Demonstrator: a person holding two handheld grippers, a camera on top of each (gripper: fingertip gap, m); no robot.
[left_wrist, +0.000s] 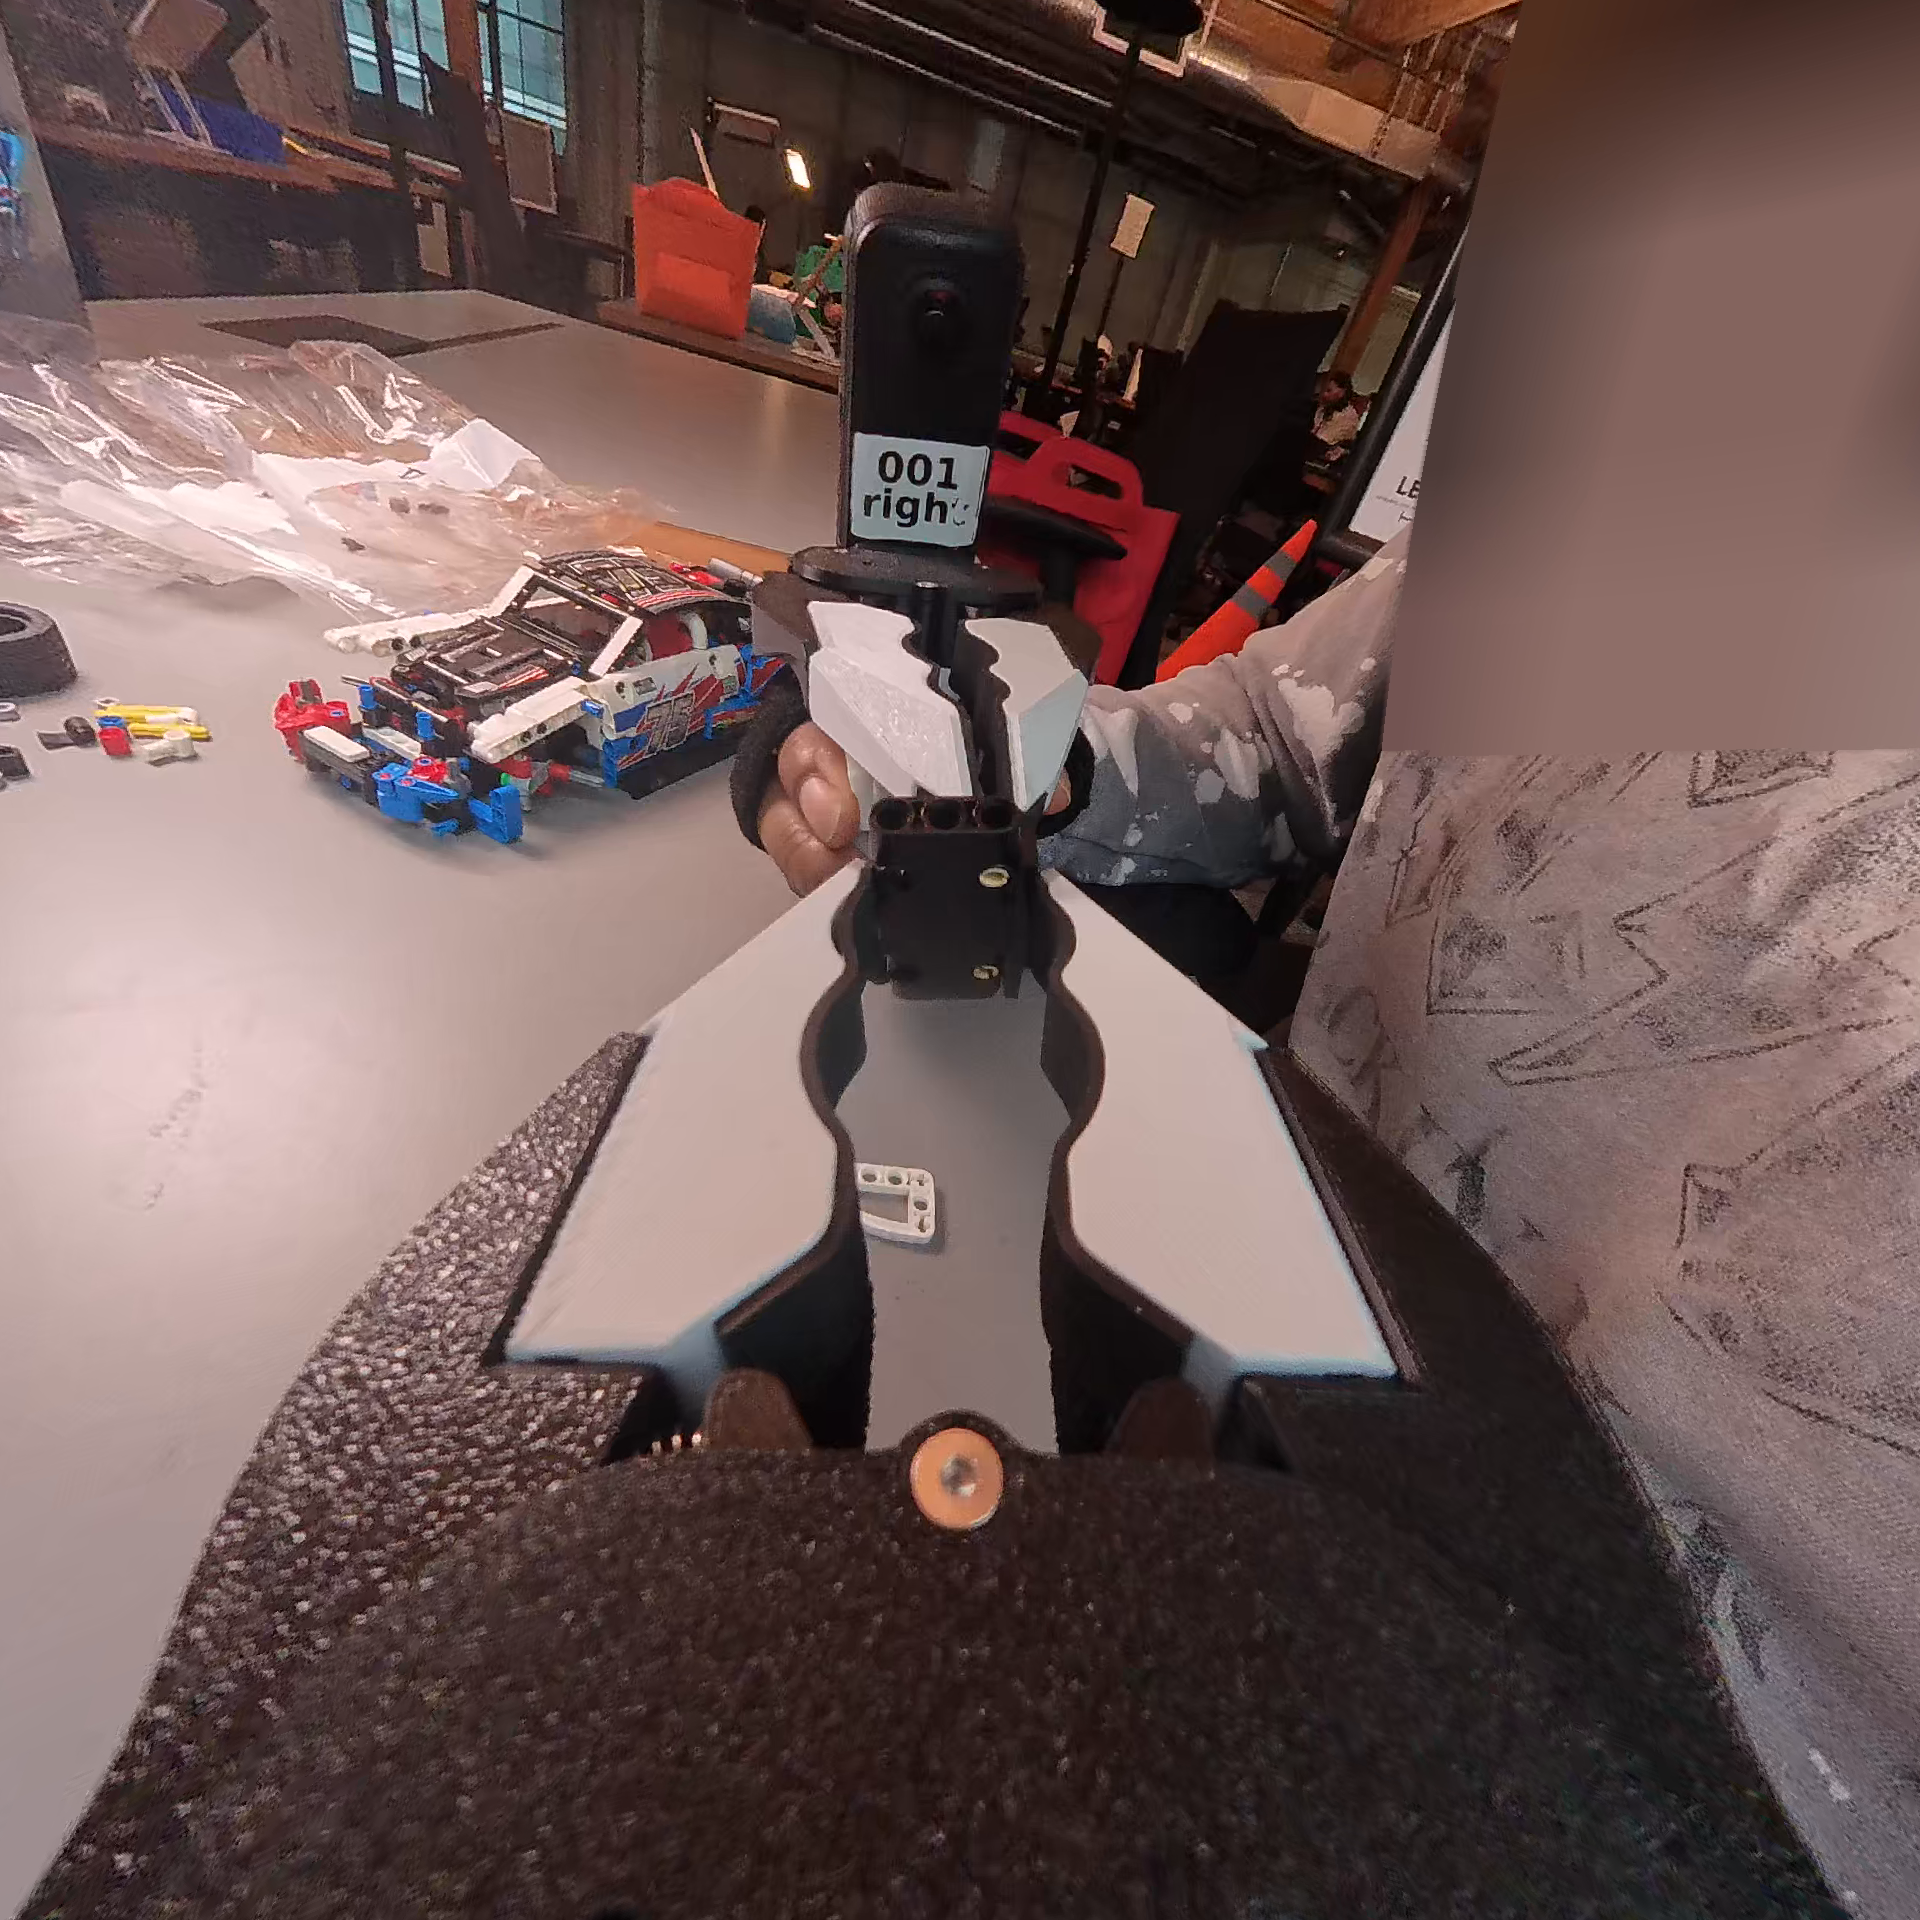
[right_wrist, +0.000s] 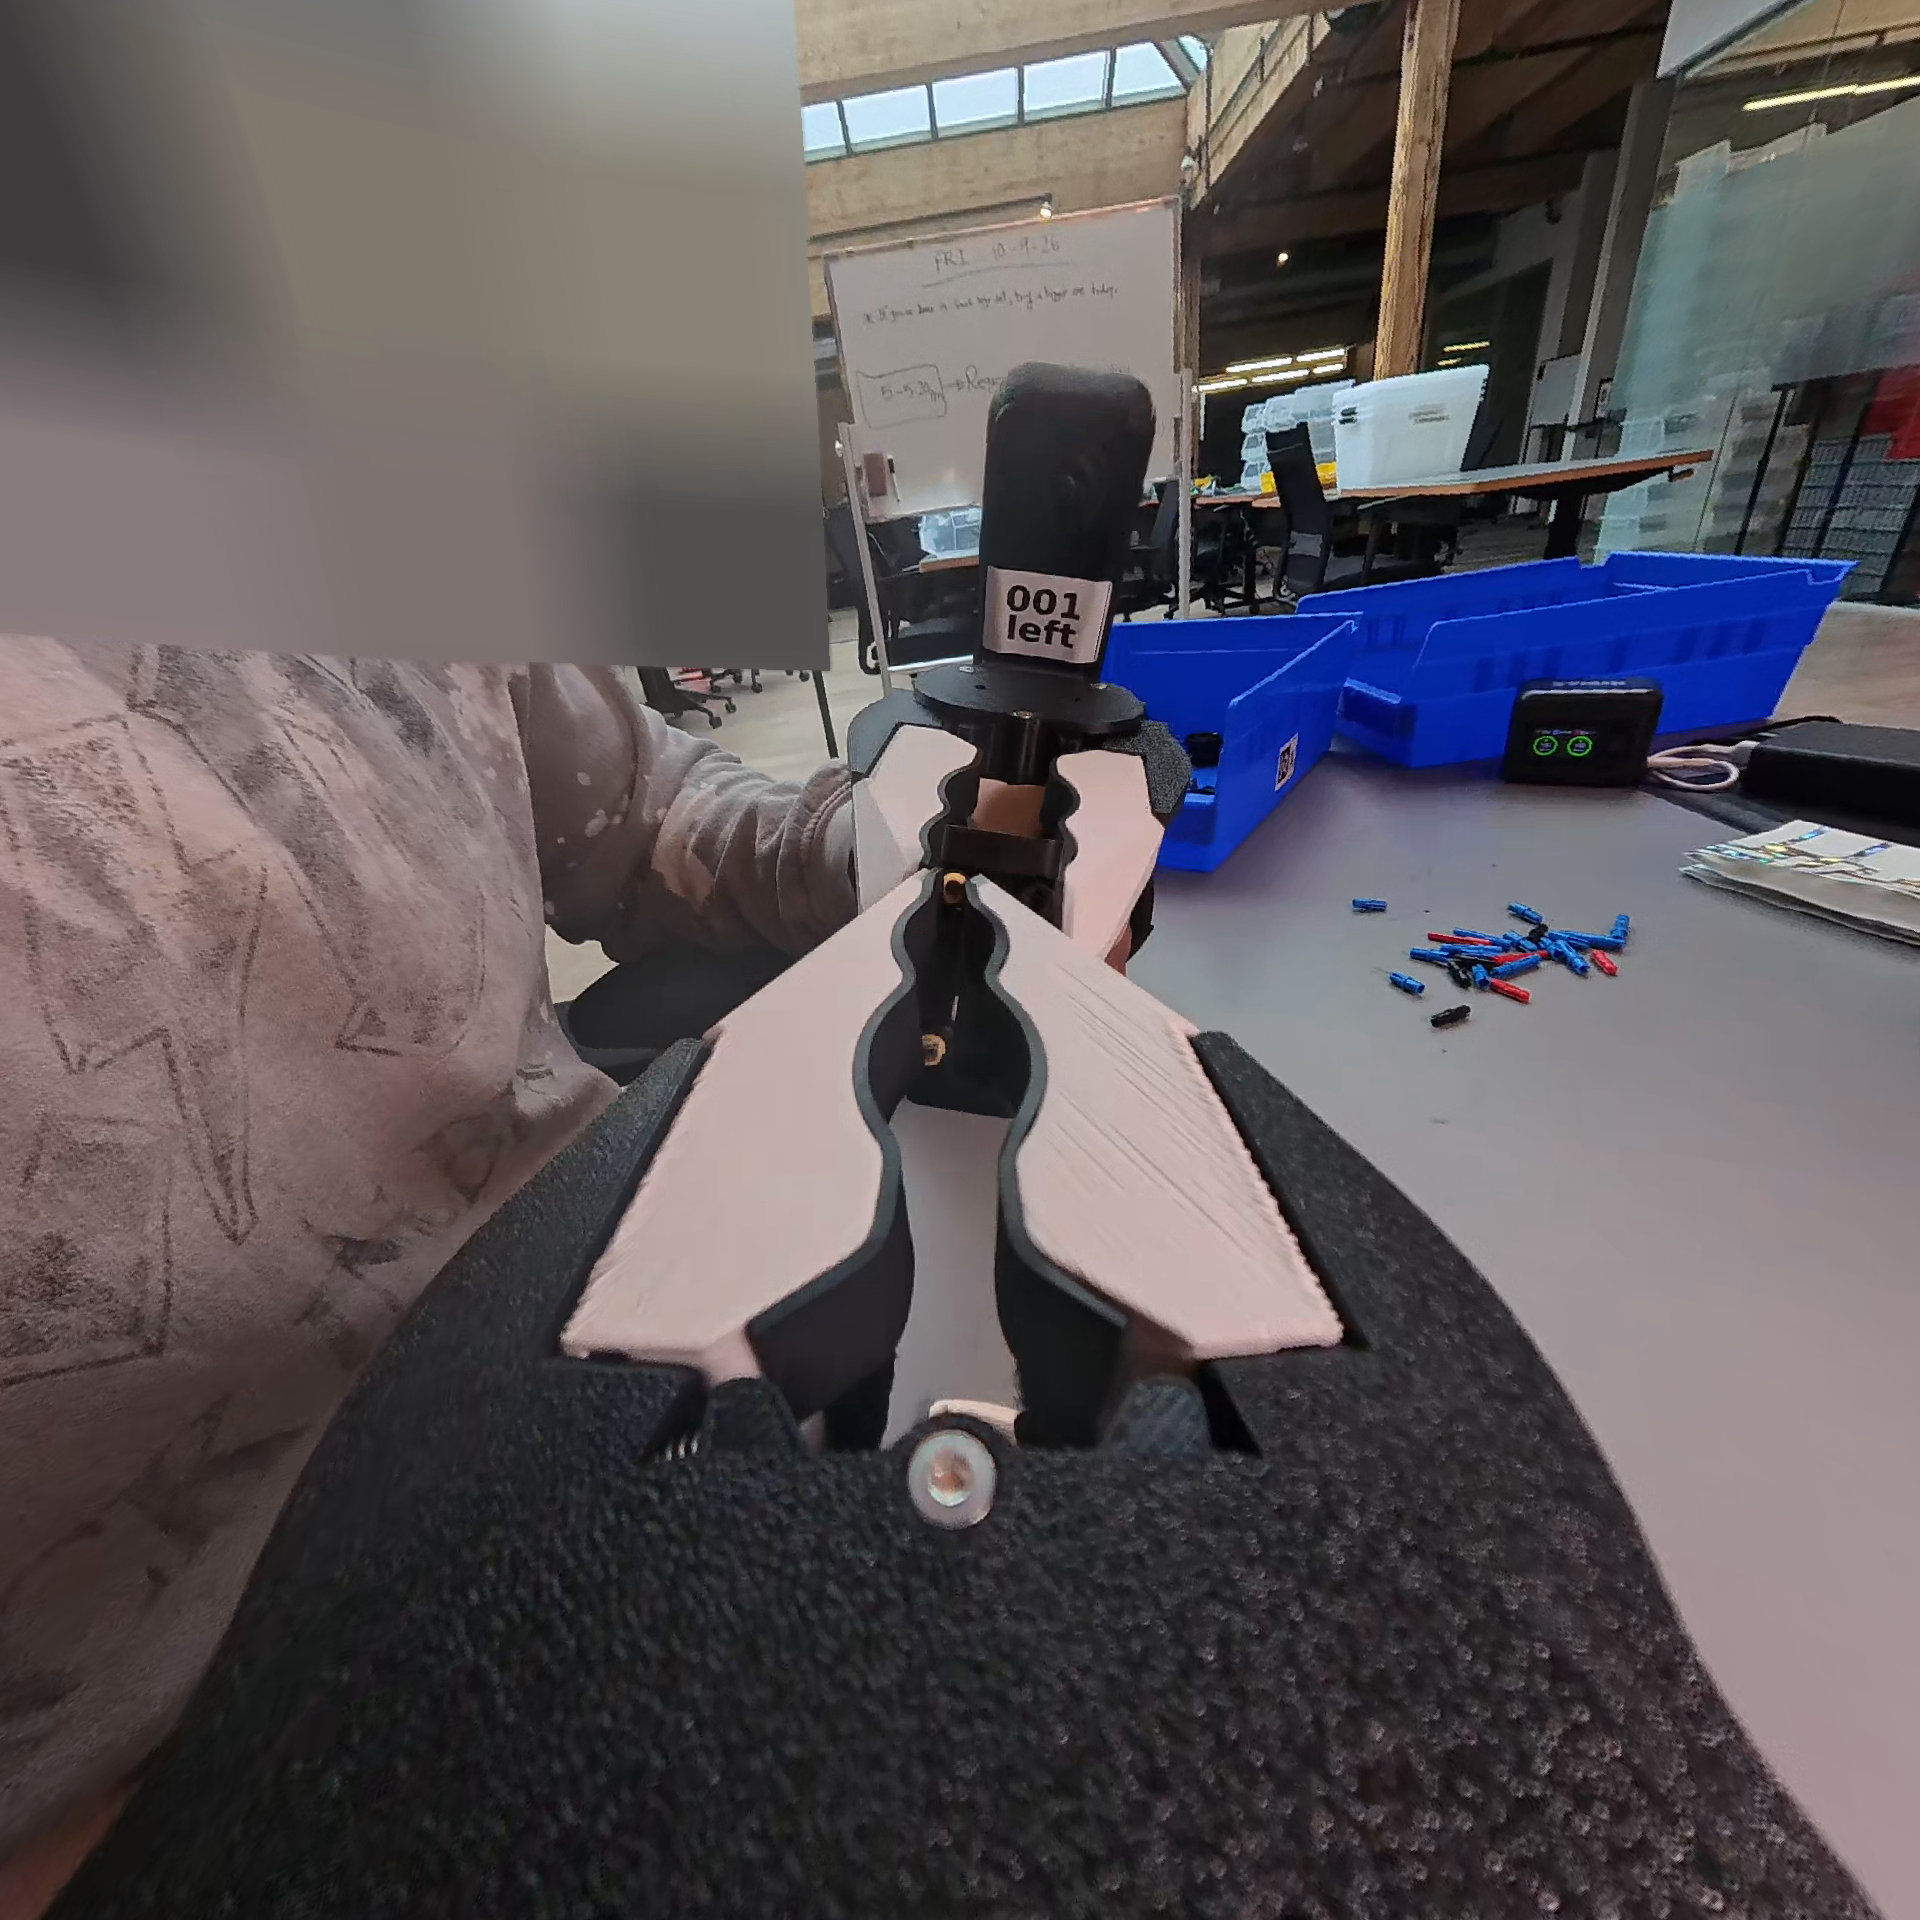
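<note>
Black plastic, a small block (left_wrist: 940, 902) with round holes and tan pins, sits clamped between the fingers of the left gripper (left_wrist: 948, 883) above the grey table (left_wrist: 312, 1039). The right gripper (right_wrist: 951, 914) faces it, its fingers closed on the same block from the opposite end. A white frame piece (left_wrist: 896, 1200) lies on the table under the left gripper. A toy car (left_wrist: 540, 691) stands well apart, and loose blue and red pins (right_wrist: 1517, 951) lie near blue bins (right_wrist: 1558, 644).
</note>
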